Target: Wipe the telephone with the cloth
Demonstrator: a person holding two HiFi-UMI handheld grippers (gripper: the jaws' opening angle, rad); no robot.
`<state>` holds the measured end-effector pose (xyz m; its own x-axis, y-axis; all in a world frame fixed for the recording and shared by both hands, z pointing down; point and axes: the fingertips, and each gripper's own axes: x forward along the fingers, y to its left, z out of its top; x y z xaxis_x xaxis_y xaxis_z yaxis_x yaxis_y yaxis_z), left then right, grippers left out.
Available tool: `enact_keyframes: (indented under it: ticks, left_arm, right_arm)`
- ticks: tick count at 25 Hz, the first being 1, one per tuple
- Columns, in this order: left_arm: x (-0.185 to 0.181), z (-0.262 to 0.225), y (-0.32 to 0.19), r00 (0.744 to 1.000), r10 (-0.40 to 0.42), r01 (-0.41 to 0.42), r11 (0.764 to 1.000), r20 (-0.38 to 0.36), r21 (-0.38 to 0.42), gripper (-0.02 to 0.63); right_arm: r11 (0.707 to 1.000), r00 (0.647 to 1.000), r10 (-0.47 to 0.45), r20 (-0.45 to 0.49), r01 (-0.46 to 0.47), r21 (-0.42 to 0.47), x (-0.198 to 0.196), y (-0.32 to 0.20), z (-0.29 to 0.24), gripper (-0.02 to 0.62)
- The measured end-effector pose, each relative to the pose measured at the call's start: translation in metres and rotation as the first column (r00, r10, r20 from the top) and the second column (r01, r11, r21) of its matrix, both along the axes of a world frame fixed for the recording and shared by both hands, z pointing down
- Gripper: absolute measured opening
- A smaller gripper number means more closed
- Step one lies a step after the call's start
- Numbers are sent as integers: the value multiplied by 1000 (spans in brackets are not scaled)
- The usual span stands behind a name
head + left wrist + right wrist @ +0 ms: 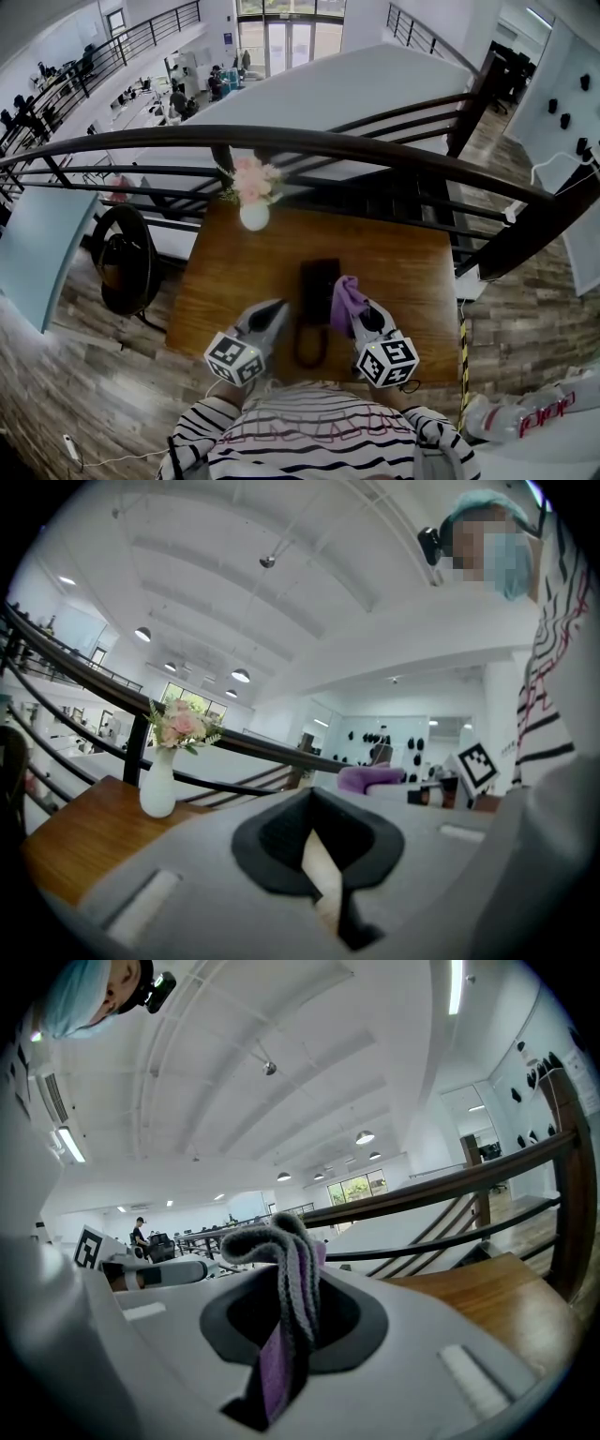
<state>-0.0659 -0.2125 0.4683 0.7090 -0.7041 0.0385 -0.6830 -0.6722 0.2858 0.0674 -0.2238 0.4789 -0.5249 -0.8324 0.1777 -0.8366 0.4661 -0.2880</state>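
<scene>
A black telephone (317, 286) lies in the middle of the wooden table (412, 272), its cord looping toward the near edge. My right gripper (359, 317) hovers just right of the phone, shut on a purple and grey cloth (346, 298) that bunches above the jaws. In the right gripper view the cloth (286, 1279) drapes out between the jaws of my right gripper (286, 1354). My left gripper (275, 314) sits just left of the phone, jaws together and holding nothing; the left gripper view shows my left gripper (323, 874) shut. Neither gripper view shows the phone.
A white vase of pink flowers (253, 214) stands at the table's far edge, behind the phone. A dark railing (309, 141) curves beyond the table, over a drop. A black round chair (122, 258) stands off the table's left side.
</scene>
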Motion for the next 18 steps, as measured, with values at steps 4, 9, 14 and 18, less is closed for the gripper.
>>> enact_keyframes:
  ticks: [4, 9, 14, 18]
  left_arm:
    - [0, 1, 3, 1000, -6, 6, 1000, -11, 4, 2]
    - [0, 3, 2, 1000, -18, 18, 1000, -13, -3, 2]
    - [-2, 7, 1, 999, -30, 30, 1000, -13, -7, 2]
    - [-2, 7, -1, 999, -32, 32, 999, -19, -9, 2]
  right_arm:
    - [1000, 1000, -1, -4, 1, 1, 0, 2, 3, 52]
    - [1000, 1000, -2, 2, 2, 1, 2, -1, 2, 52]
    - [1000, 1000, -5, 3, 5, -1, 1, -2, 5, 52]
    - [1000, 1000, -5, 2, 5, -5, 1, -3, 6, 52]
